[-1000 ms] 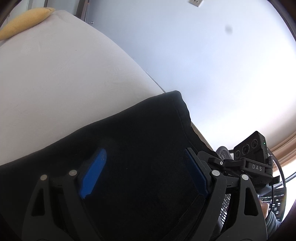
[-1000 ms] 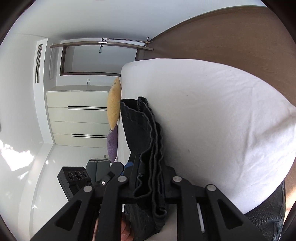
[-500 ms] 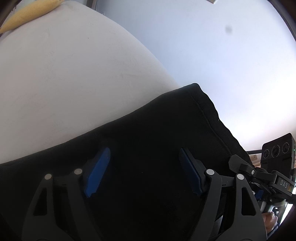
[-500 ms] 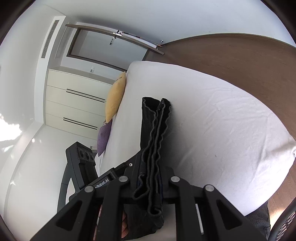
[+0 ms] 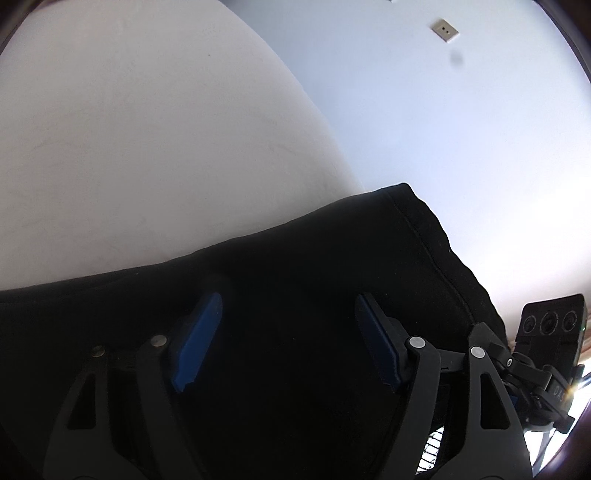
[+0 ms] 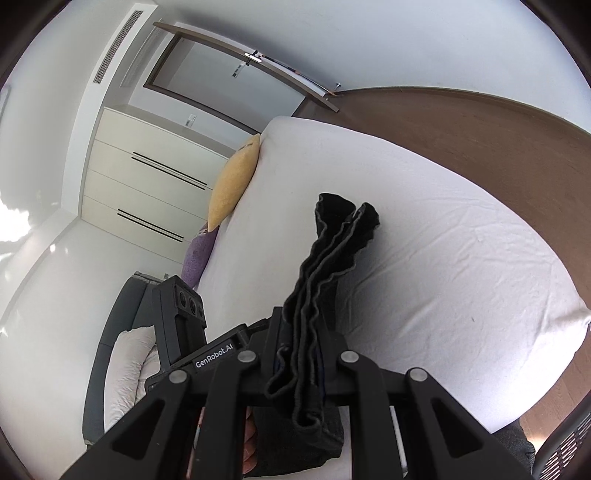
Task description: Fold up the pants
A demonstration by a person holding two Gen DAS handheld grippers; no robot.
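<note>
The right gripper [image 6: 301,363] is clamped on the bunched edge of the black pants [image 6: 325,266], several layers of fabric standing up between its closed fingers and reaching out above the bed [image 6: 443,229]. The left gripper [image 5: 288,332] has its blue pads [image 5: 199,339] set wide apart, and the pants [image 5: 295,258] spread flat as a dark sheet behind them; whether the pads touch the cloth cannot be told. From the left wrist view the cloth's hemmed corner points toward the pale wall [image 5: 461,129], which carries a small socket plate [image 5: 444,30].

The bed is covered with a white, lightly creased sheet. At its far edge a yellow pillow [image 6: 232,188] stands against the mattress, with a purple pillow [image 6: 199,258] just beside it. Beyond them are a cream wardrobe [image 6: 147,177] with dark slot handles, a doorway [image 6: 221,70] and a ceiling vent [image 6: 116,46]. Brown wooden flooring [image 6: 498,147] runs along the bed's other side.
</note>
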